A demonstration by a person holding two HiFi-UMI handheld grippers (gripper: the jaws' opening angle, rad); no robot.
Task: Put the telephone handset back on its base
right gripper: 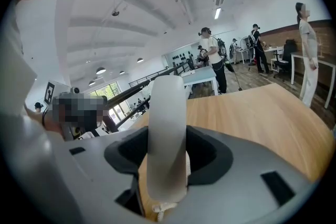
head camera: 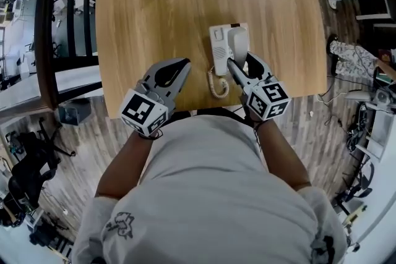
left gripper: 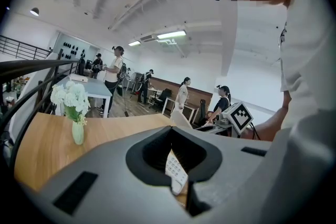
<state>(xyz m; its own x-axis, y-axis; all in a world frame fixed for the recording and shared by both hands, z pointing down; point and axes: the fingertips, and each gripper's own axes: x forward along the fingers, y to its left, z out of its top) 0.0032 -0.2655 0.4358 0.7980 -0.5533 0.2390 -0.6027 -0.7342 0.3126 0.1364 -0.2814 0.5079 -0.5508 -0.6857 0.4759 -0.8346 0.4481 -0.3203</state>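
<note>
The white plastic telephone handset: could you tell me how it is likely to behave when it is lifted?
The white plastic telephone handset looks rigid and smooth, so it may slip in a grip. Its cream coiled cord ties it to the white telephone base, so a long pull would probably drag that light-looking base.

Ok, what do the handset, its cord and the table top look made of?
The handset: smooth off-white plastic, probably, with a soft matte sheen and rounded moulded edges. The cord: coiled, cream, looks like plastic-sheathed cable. The table top: light wood or wood-look laminate; grain lines show, but which one can't be told.
</note>
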